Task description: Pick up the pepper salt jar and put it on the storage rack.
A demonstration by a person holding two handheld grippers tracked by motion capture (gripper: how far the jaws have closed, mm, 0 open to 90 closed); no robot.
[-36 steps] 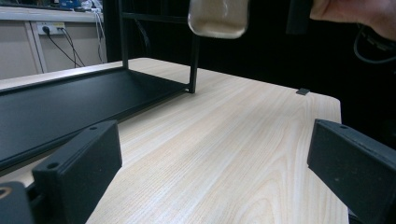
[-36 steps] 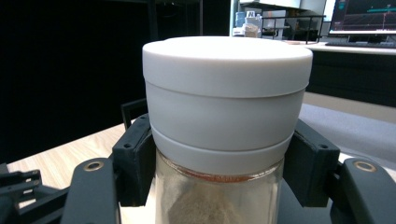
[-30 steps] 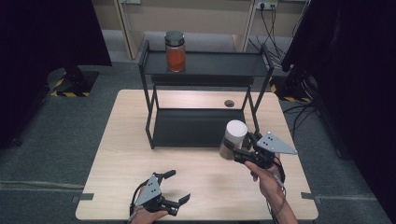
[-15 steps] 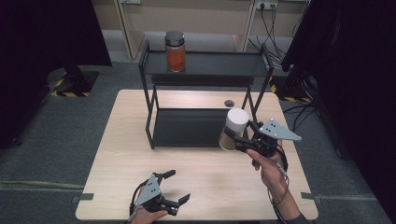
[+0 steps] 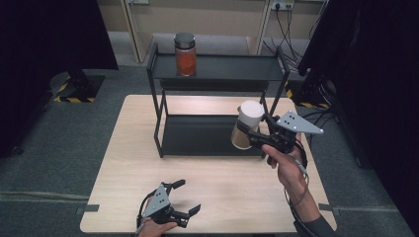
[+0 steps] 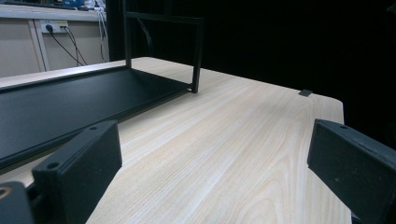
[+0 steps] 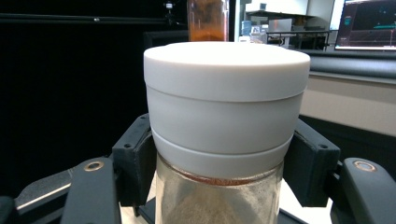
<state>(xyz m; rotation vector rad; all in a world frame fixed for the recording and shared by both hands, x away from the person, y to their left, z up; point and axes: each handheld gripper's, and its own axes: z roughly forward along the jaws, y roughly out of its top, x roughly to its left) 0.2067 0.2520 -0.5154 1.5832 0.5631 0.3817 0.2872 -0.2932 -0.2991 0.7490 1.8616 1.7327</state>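
Nearest to me, my left gripper [image 5: 180,200] rests low over the front edge of the table [image 5: 237,197], its jaws spread wide with nothing between them; in the left gripper view they frame bare pale wood and the corner of the rack's lower tray [image 6: 70,100]. It is well apart from the work, and I would leave it there so it does not crowd the carry. Farther in, my right gripper [image 5: 249,132] is clamped on the white-lidded jar [image 5: 245,126], holding it in the air in front of the right end of the black rack [image 5: 217,69], clear of the table. In the right gripper view the jaws grip the glass just under the white lid [image 7: 226,88], one on each side, and the jar stands upright between them. My judgement is that this jar is headed for the rack, most likely the top shelf beside the orange jar [image 5: 186,53], which stands at its far left. To do that well I should keep the jar upright, raise it until its base is above the shelf's raised rim before moving forward, and steer between the right-hand posts instead of brushing them. The grip sits high on a smooth glass body, so I would move slowly to avoid a swing or slip, set the base flat on the shelf well apart from the orange jar, and only then ease the jaws apart.
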